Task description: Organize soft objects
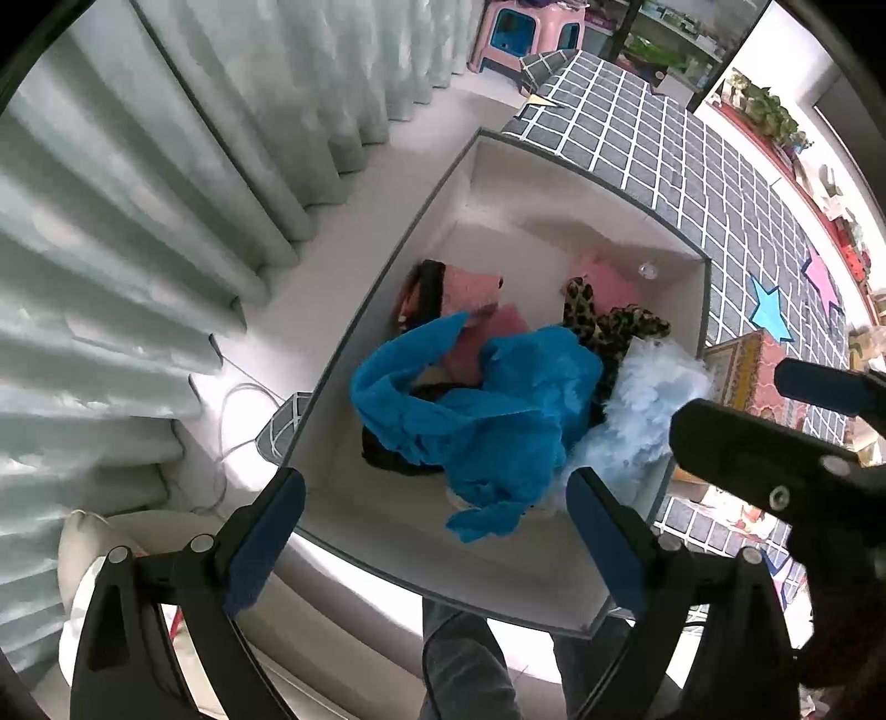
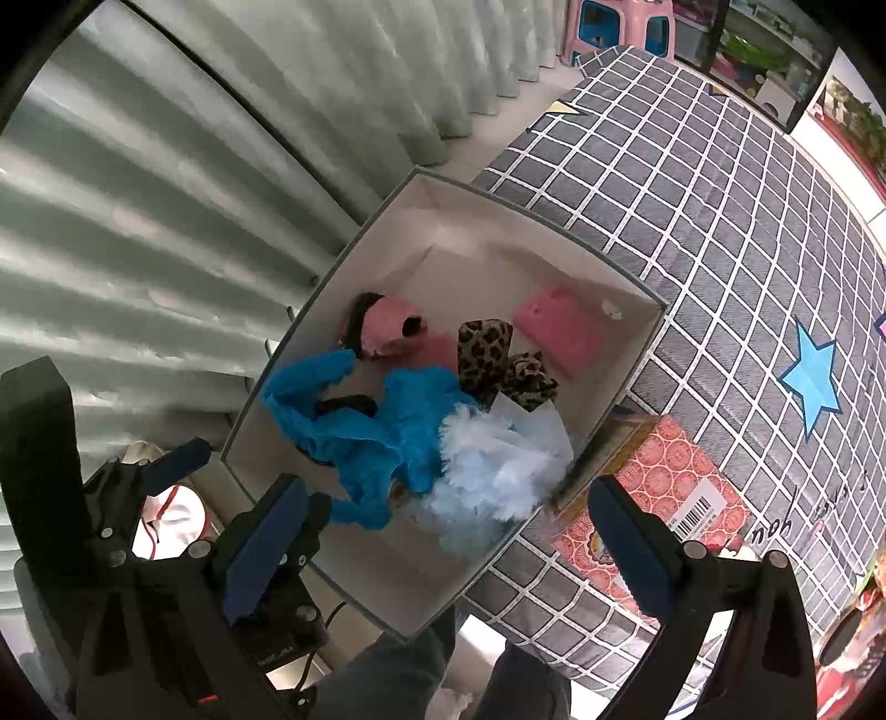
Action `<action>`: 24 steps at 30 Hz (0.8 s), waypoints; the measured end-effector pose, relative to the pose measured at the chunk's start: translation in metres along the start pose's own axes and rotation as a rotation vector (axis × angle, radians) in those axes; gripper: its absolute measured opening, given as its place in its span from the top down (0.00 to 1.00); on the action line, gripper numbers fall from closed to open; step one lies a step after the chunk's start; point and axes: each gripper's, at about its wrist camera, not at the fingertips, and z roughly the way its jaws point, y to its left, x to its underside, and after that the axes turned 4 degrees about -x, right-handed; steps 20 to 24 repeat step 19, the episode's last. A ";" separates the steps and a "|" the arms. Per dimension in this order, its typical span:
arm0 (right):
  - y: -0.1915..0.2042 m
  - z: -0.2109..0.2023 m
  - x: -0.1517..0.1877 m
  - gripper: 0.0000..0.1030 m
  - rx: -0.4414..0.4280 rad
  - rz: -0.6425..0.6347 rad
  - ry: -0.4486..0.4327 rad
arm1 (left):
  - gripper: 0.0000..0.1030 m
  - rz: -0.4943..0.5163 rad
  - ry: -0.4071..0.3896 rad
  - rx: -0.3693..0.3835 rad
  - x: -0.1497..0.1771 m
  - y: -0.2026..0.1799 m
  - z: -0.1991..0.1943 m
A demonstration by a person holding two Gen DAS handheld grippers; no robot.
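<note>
A white open box (image 1: 487, 166) (image 2: 437, 194) stands on the floor beside the grid-patterned mat. In it lie a blue cloth (image 1: 487, 421) (image 2: 387, 437), a pale blue fluffy item (image 1: 648, 404) (image 2: 493, 471), a leopard-print piece (image 1: 609, 327) (image 2: 498, 360), a pink folded cloth (image 2: 559, 327) (image 1: 603, 277) and a pink knitted item (image 1: 465, 288) (image 2: 387, 327). My left gripper (image 1: 437, 531) is open and empty above the box's near side. My right gripper (image 2: 454, 548) is open and empty above the box's near right corner.
Grey-green curtains (image 1: 138, 249) (image 2: 166, 194) hang on the left. A grey grid mat (image 2: 720, 249) (image 1: 692, 166) with a blue star (image 2: 811, 379) spreads on the right. A red patterned box (image 2: 653, 498) lies beside the white box. A pink stool (image 1: 526, 33) stands far back.
</note>
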 end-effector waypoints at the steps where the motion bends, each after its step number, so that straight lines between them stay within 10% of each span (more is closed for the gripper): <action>1: 0.000 0.000 0.000 0.01 0.000 -0.001 0.002 | 0.06 0.000 0.002 0.000 0.000 0.000 0.000; 24: 0.006 0.005 -0.001 0.01 -0.002 -0.007 0.018 | 0.06 -0.022 0.016 0.086 0.004 0.006 0.003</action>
